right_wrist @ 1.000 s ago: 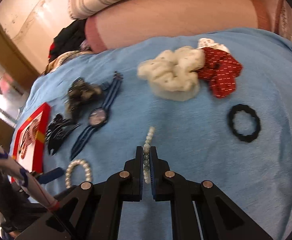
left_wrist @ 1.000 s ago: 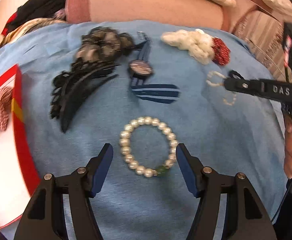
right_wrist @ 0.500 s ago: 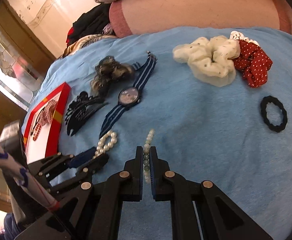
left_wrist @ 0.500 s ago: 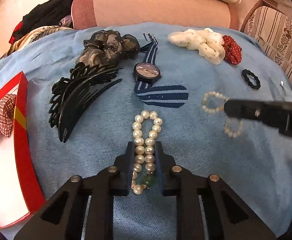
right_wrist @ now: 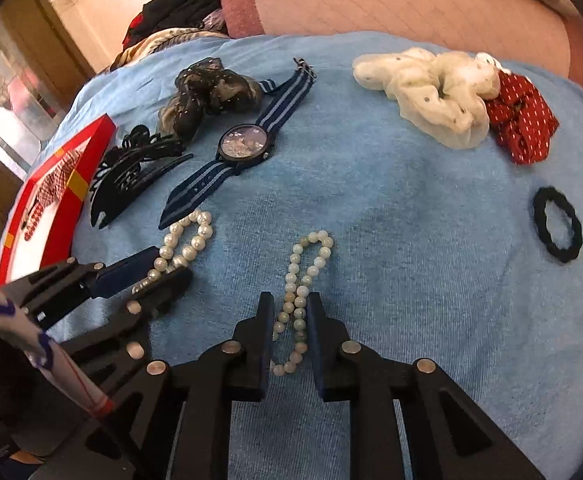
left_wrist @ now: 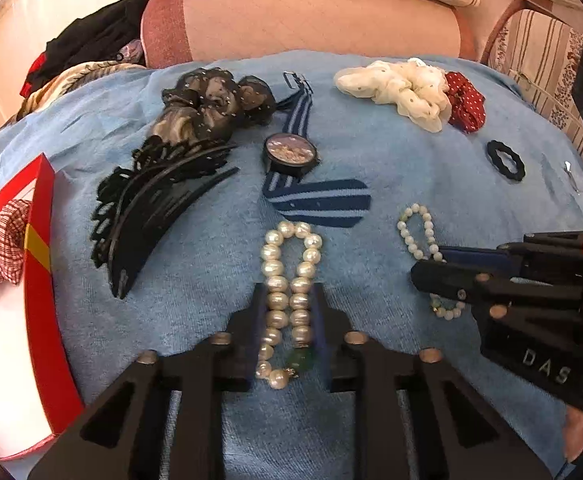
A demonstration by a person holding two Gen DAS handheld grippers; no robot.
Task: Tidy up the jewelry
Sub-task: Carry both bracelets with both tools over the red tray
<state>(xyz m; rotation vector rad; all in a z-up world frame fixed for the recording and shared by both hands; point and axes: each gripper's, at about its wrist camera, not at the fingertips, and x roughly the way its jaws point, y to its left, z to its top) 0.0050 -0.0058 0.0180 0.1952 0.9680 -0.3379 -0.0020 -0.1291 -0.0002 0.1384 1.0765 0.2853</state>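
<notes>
The left gripper (left_wrist: 287,320) is clenched on the pearl bracelet (left_wrist: 289,280), squeezed flat on the blue towel (left_wrist: 431,168). The right gripper's (right_wrist: 289,320) jaws have just been opening around the green bracelet (right_wrist: 303,276), no longer pinching it. Farther up lie a watch (left_wrist: 289,154), claw clip (left_wrist: 151,200) and scrunchies (left_wrist: 395,88); a red box (left_wrist: 39,280) at left. Both grippers came nearer together than before.

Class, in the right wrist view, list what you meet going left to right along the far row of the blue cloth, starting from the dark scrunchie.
Dark scrunchie → striped-strap watch → cream scrunchie → red dotted scrunchie.
</notes>
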